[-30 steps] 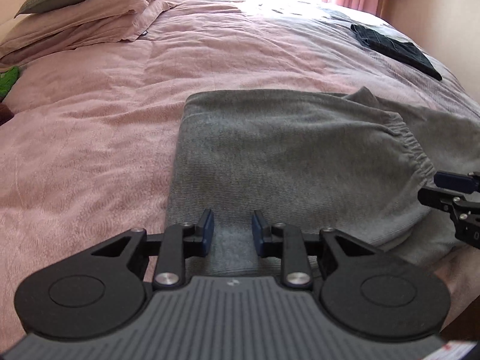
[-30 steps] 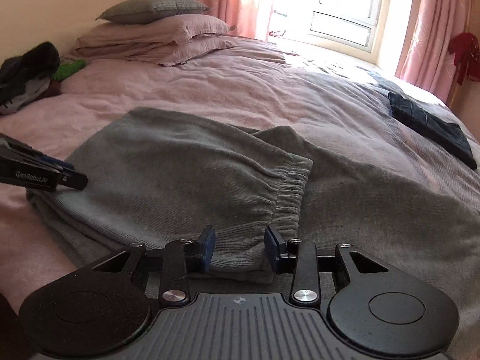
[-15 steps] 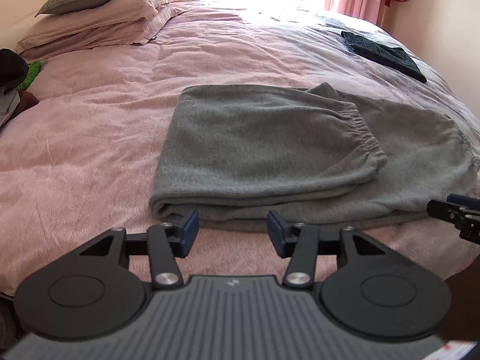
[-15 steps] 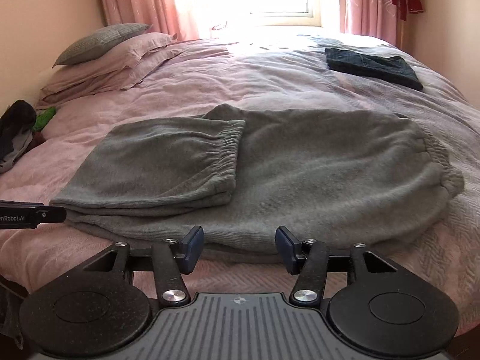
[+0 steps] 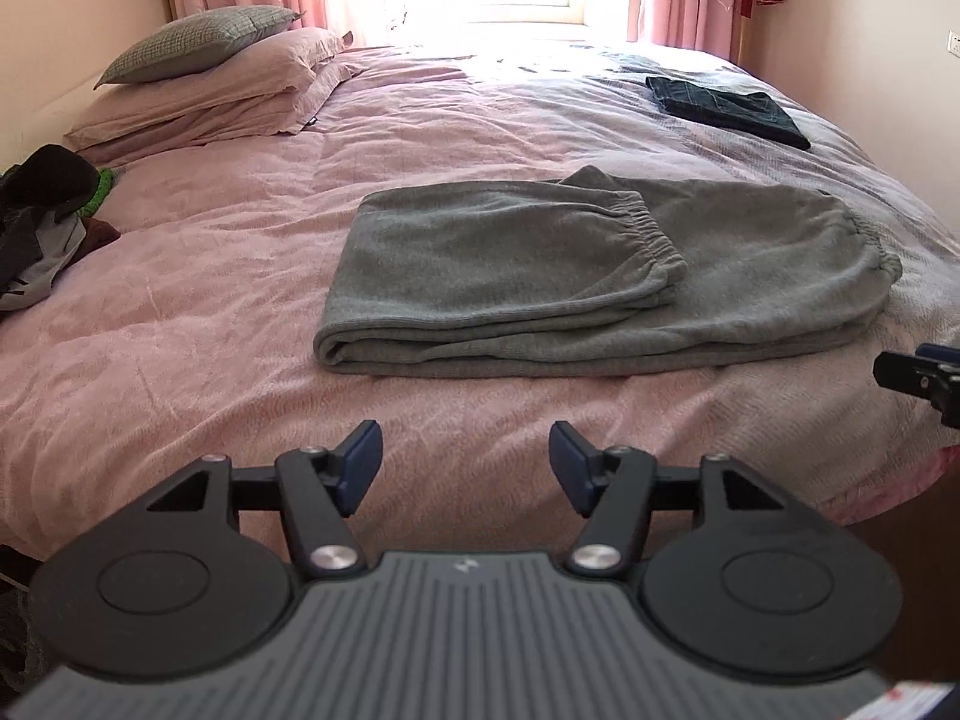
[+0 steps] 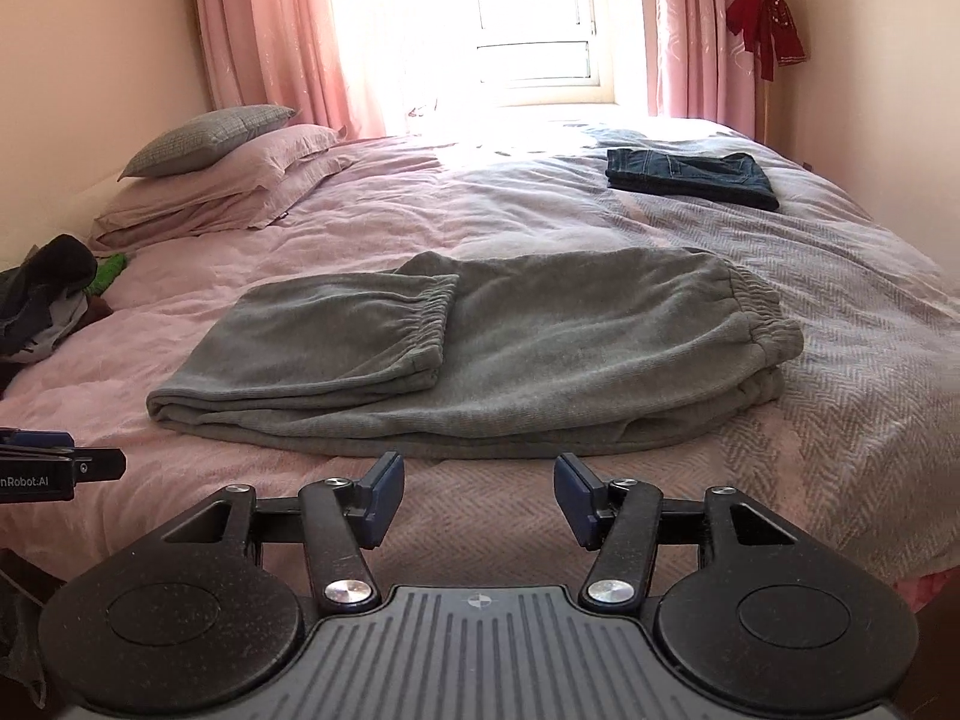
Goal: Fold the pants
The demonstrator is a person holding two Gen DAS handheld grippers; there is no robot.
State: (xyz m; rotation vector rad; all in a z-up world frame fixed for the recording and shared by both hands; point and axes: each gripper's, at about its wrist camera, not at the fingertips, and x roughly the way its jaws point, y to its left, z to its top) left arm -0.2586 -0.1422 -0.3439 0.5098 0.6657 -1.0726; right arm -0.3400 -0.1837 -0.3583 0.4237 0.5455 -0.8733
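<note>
The grey sweatpants [image 5: 570, 276] lie folded near the bed's [image 5: 210, 276] near edge, just beyond both grippers. The left gripper [image 5: 467, 468] and right gripper [image 6: 479, 498] are opening, nothing between their jaws.

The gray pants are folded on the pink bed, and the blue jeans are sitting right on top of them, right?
Not quite. The gray pants are folded on the pink bed, but the blue jeans lie apart, farther back near the window. The right wrist view shows it.
</note>
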